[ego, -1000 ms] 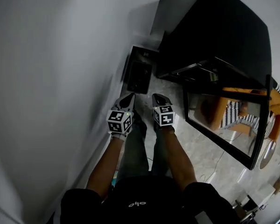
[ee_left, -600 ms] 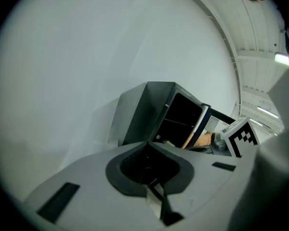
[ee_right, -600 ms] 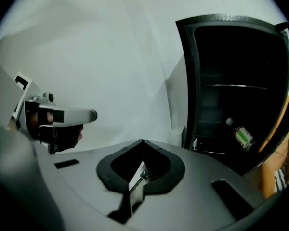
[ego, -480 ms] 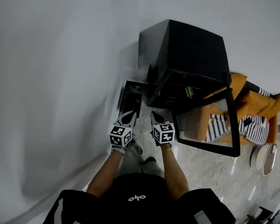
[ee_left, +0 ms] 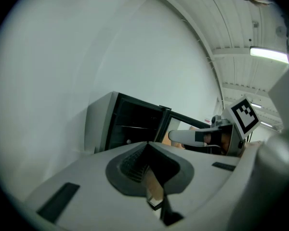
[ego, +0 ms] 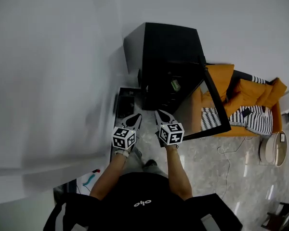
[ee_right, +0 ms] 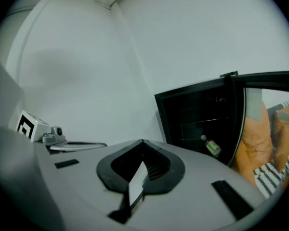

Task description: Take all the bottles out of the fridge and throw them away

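Note:
A black fridge (ego: 166, 57) stands against the white wall with its glass door (ego: 209, 107) swung open to the right. One small bottle with a green label (ego: 175, 84) lies on a shelf inside; the right gripper view also shows this bottle (ee_right: 211, 146). My left gripper (ego: 134, 118) and right gripper (ego: 161, 114) hang side by side in front of the fridge, short of it. Both point at the fridge with jaws shut and nothing between them. The left gripper view shows the fridge (ee_left: 127, 124) ahead and the right gripper (ee_left: 197, 136) beside it.
A black bin (ego: 126, 103) sits on the floor between the wall and the fridge. An orange sofa with a striped cushion (ego: 245, 117) stands behind the open door. A round white device (ego: 272, 149) and a cable (ego: 227, 153) lie on the tiled floor at the right.
Both grippers have risen together, still shut and side by side. The head view has pulled up and back, so the fridge looks smaller and more of the room shows.

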The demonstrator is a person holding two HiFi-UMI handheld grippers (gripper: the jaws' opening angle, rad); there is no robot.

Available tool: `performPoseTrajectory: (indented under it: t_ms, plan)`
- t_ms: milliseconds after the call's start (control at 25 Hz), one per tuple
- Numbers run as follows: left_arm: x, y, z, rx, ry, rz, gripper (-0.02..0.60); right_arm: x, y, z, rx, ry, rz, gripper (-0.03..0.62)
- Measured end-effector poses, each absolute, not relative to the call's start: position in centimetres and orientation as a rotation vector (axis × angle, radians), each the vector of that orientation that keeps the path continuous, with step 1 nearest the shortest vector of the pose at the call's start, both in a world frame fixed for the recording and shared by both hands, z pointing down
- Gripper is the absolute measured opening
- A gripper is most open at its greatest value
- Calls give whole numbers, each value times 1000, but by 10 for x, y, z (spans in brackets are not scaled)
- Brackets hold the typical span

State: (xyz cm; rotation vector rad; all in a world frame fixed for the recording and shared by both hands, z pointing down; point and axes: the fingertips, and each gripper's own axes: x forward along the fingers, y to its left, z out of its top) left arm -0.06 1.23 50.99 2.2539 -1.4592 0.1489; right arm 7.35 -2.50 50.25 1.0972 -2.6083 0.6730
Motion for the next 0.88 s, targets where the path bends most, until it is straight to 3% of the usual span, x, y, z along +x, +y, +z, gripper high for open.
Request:
performPoseTrajectory:
  t_ms: [480, 880]
  plan:
    - [81, 56, 466, 2379, -1412, 148, 6, 190, 25, 451, 1321, -2612, 615, 9]
    - [108, 74, 458, 2415, -1385, 163, 6, 226, 47, 446, 1389, -2600, 619, 9]
